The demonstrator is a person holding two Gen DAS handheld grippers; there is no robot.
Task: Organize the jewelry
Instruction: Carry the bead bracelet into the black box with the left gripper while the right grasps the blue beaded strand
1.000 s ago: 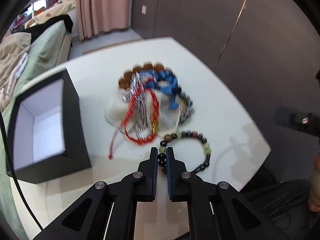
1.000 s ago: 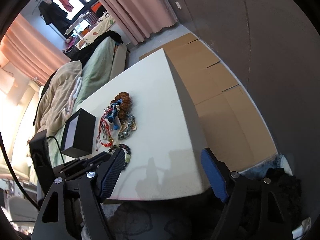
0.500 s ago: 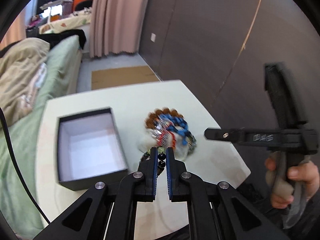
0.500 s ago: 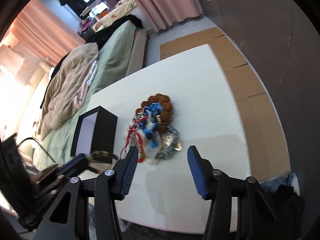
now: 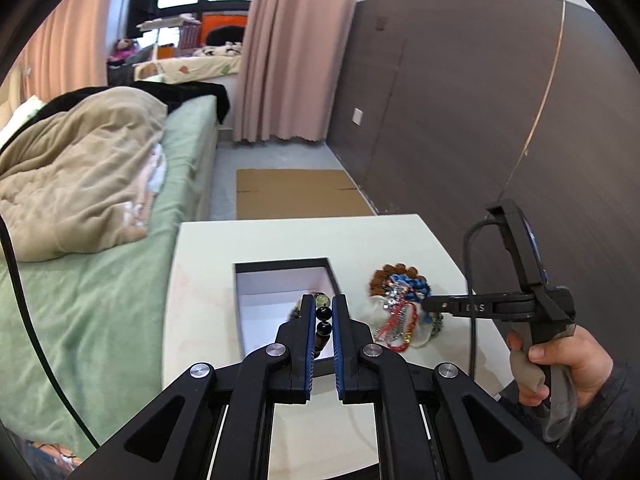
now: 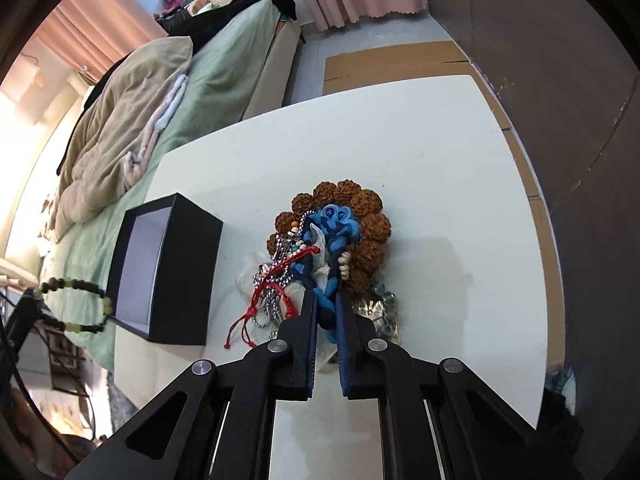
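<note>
Open white tabletop (image 6: 440, 168) stretches right of and beyond the jewelry pile (image 6: 320, 256); left of the pile, only a narrow strip separates it from the black box (image 6: 176, 272).

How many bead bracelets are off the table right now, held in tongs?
1: the dark bead bracelet hangs from the left tongs over the box. The right tongs are closed on a blue piece in the pile; more may be hidden.

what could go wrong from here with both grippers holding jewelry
1. The right gripper is shut on the blue piece inside the tangled pile; lifting may drag the red cord and chains along.
2. The beaded bracelet in the left gripper hangs at the black box edge; released early, it may land outside.
</note>
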